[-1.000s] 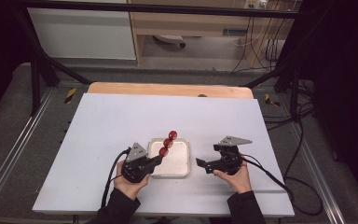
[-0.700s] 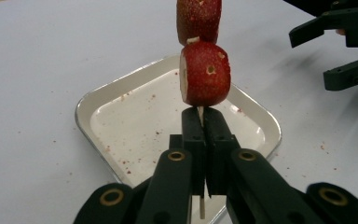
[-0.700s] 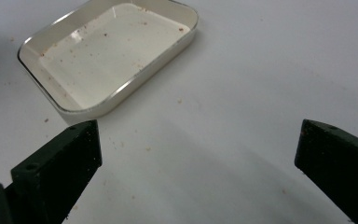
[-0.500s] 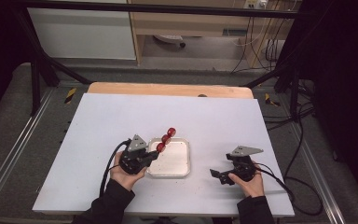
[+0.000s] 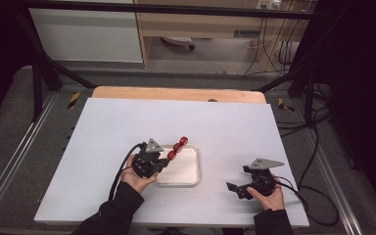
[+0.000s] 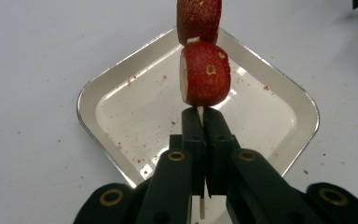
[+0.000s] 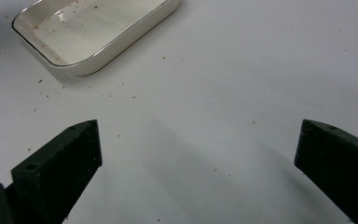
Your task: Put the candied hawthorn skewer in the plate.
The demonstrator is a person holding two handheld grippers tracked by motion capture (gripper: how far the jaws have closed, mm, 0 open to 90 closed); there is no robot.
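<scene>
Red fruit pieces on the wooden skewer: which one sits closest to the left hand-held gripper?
The lowest red fruit piece, directly above the shut jaws of the left hand-held gripper; the others stack beyond it.

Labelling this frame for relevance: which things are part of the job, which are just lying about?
In the job:
- skewer of red fruit, clamped in the left gripper
- white tray below it
- right gripper, open, empty, off to the side

Lying about:
- red crumbs on the table
- cables on the floor
</scene>
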